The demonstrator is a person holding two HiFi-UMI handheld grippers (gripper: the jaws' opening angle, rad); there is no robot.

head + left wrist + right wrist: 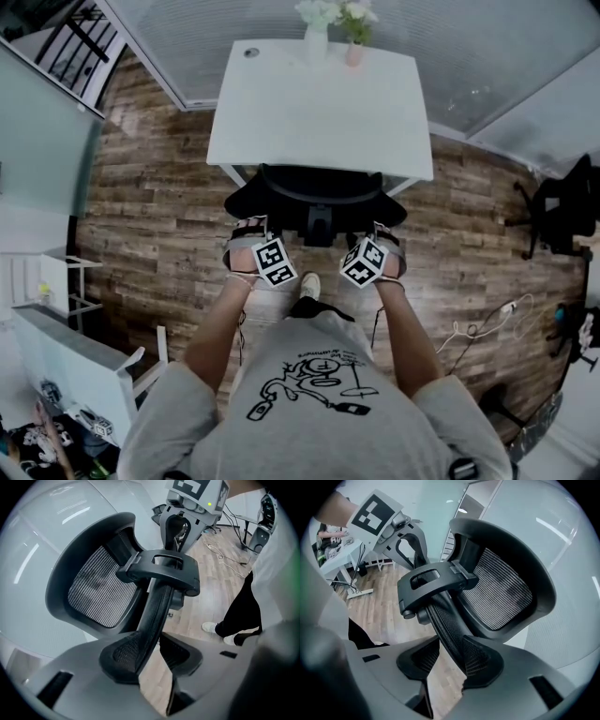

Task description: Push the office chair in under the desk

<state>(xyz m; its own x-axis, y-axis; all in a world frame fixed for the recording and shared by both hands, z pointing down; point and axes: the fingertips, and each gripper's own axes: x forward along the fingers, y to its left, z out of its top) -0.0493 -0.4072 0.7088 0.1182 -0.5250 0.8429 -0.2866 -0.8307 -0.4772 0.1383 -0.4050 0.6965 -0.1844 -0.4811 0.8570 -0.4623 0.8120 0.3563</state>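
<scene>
The black mesh office chair [314,195] stands with its seat tucked under the white desk [319,112], its backrest toward me. My left gripper [246,234] and right gripper [389,236] hold the backrest's top at either side. In the left gripper view the backrest's curved rim [154,611] runs between the jaws of the left gripper [152,653] and fills the gap at their tips. The right gripper [447,658] clamps the rim [450,630] the same way. Each view shows the mesh back [497,590] and the other gripper beyond the top bracket [164,569].
Two small vases of flowers [319,28] stand at the desk's far edge against a frosted glass wall. Another black chair [562,206] is at the right, cables [478,328] lie on the wood floor, and a white table [75,366] is at lower left.
</scene>
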